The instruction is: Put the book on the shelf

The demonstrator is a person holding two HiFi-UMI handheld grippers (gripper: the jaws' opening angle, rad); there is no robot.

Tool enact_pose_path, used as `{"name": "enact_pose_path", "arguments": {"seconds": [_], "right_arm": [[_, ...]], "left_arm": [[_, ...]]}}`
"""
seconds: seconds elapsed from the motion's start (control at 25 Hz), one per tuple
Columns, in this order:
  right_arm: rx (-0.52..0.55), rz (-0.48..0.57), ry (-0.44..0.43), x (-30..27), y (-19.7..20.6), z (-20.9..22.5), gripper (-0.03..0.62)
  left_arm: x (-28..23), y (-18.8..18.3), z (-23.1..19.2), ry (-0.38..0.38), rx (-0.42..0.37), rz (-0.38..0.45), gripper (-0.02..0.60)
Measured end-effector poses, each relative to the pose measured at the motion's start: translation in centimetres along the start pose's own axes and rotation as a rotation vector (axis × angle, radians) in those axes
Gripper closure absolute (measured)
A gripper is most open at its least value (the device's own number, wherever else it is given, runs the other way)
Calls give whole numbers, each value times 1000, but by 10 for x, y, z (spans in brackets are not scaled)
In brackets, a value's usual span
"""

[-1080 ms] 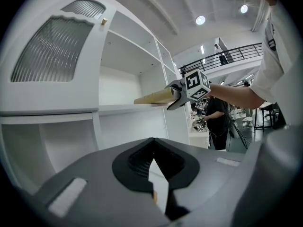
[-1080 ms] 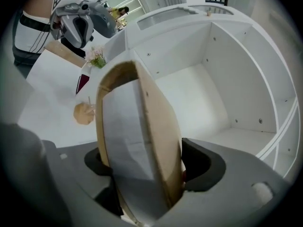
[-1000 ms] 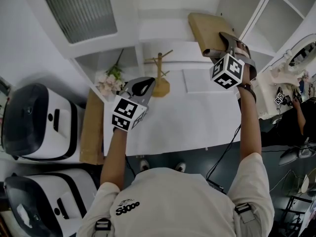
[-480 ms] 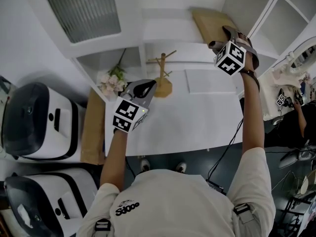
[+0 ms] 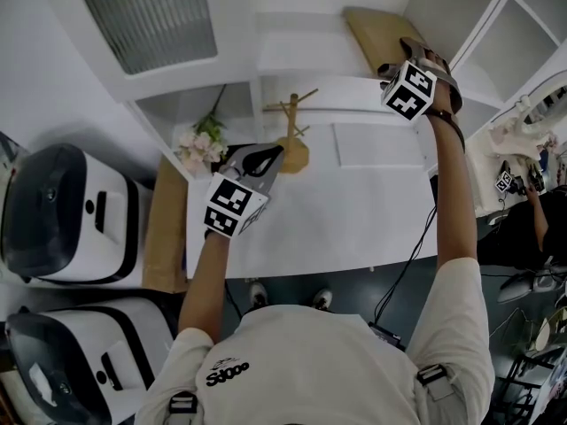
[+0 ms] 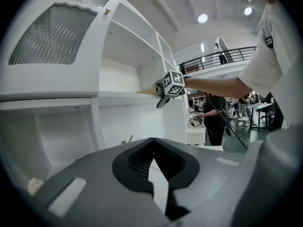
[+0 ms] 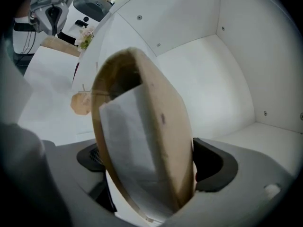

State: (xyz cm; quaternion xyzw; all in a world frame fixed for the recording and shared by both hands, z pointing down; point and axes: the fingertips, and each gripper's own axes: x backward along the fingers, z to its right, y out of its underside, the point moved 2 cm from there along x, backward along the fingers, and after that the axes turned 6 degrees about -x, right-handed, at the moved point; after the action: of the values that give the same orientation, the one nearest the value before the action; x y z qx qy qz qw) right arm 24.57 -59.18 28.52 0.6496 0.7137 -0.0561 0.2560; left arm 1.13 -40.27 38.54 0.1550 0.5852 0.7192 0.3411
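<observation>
While the right gripper's [image 5: 397, 67] fingers have just been opening around the book [image 5: 376, 38], which seems to rest on the shelf [image 5: 301, 56] at one o'clock, back out toward six o'clock without dragging it. The left gripper's [image 5: 257, 156] fingers are closed and empty.

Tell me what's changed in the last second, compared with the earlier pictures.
The right gripper has carried the book deeper into the shelf, upward in the head view. Its jaws have just been opening. The book stands between them and seems no longer squeezed. The left gripper stayed by the wooden stand, shut and empty.
</observation>
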Motion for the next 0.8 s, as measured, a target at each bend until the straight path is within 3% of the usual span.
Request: {"name": "enact_pose_path", "arguments": {"seconds": [0.4, 0.8], "right_arm": [[22, -4, 5, -7, -4, 3, 46], [-83, 153, 154, 62, -1, -4, 46]], "left_arm": [[10, 0, 4, -28, 2, -11, 561], [20, -22, 5, -48, -31, 18, 561]]}}
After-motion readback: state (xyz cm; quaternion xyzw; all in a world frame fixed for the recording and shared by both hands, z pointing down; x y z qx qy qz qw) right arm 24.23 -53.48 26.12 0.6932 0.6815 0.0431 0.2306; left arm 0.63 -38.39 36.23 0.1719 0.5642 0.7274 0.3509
